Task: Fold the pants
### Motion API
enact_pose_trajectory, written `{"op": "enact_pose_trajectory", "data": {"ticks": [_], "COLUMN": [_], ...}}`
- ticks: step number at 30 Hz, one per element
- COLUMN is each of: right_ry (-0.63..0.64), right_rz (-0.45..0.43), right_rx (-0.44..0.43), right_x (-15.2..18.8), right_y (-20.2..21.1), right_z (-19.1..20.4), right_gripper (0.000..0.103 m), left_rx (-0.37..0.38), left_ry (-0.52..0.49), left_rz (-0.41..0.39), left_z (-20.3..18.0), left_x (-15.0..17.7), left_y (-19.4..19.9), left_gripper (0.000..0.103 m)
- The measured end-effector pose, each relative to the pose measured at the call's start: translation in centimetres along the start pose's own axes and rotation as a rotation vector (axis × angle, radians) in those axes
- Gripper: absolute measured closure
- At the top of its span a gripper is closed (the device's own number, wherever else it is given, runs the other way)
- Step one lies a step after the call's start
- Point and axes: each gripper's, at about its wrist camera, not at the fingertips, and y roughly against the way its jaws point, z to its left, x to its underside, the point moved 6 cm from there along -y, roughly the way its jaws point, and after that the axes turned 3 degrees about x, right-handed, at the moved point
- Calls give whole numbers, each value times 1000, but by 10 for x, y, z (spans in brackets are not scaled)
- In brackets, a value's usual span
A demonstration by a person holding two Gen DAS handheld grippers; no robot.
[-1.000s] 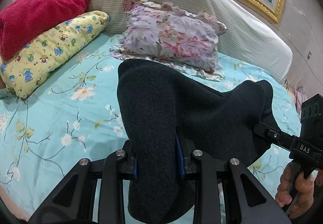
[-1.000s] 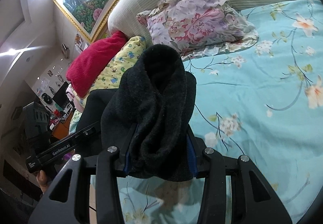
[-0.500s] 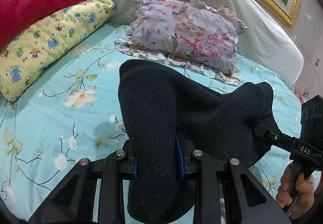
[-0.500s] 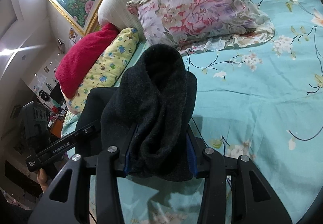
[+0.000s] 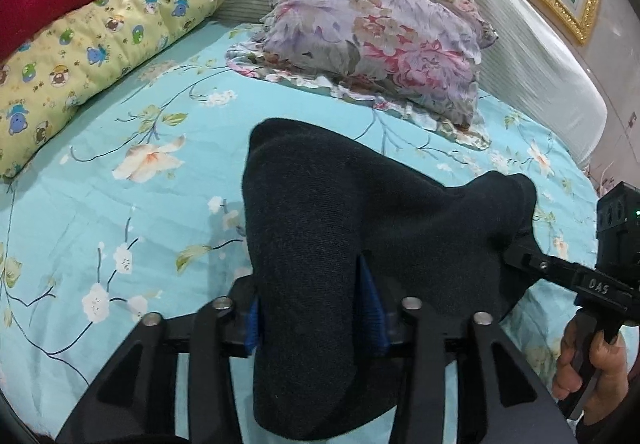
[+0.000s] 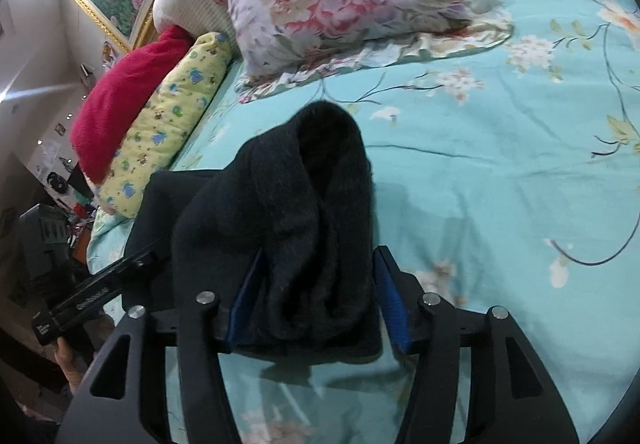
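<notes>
Both grippers have come down toward the floral bedsheet point(image 5: 120, 203) since a second ago, and their jaws, then clamped on the dark pants point(image 5: 320, 244), are now opening. On the left gripper point(image 5: 316, 320) the cloth still fills the gap and looks to touch both blue pads point(image 5: 372, 308); on the right gripper point(image 6: 316, 304) the bunched fabric point(image 6: 304, 228) lies between the jaws, with daylight showing beside the right-hand pad point(image 6: 392, 308), so it seems let go. Those pants hang as a folded span between the two tools, just short of the flowered pillow point(image 5: 372, 31) and to the right of the yellow pillow point(image 5: 92, 55). To finish this laying-down cleanly, I would let the fold settle flat on the sheet before drawing both tools straight back, so the pads do not drag the edge askew.
</notes>
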Motion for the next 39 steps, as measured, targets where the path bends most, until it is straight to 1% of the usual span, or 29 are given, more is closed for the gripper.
{"op": "enact_pose_trajectory", "data": {"ticks": [1,2,4,6,9,11,12,16,20,25,29,31,33,36,39], "right_ry": [-6,-10,-11,-8,-5,6,8,23,20,19,20,43,74,105,143], "right_rz": [-5,-7,-6,-8,-14,-21,-23,-31,-30,-24,-31,-42,-39,-41,-47], "right_rx": [-1,4,26,36,49,65,71,99,100,114,84,79,104,113,102], "right_x": [0,0,2,3,4,4,4,1,1,5,9,11,15,19,23], "right_y": [1,1,0,-2,-6,-8,-8,-11,-10,-1,14,22,28,35,43], "right_z": [-4,-8,-15,-20,-25,-26,-27,-30,-33,-33,-28,-21,-16,-8,5], "right_gripper": [43,42,38,37,35,32,31,25,24,24,24,24,24,23,22], "left_rx": [-3,-5,-6,6,8,1,-3,10,10,-39,-67,-79,-92,-121,-141], "left_ry": [7,17,36,53,56,54,56,77,65,13,-23,-42,-60,-92,-118], "left_rz": [1,2,-4,-3,-3,-2,0,7,6,-13,-12,-7,0,10,8], "left_z": [2,5,12,17,21,22,23,27,24,20,16,12,10,6,3], "left_x": [2,3,4,6,7,7,7,6,6,8,14,19,25,35,41], "left_y": [0,-1,-2,-4,-9,-14,-16,-23,-16,4,17,22,27,35,41], "left_gripper": [50,46,40,33,30,24,23,20,20,21,20,20,20,20,20]}}
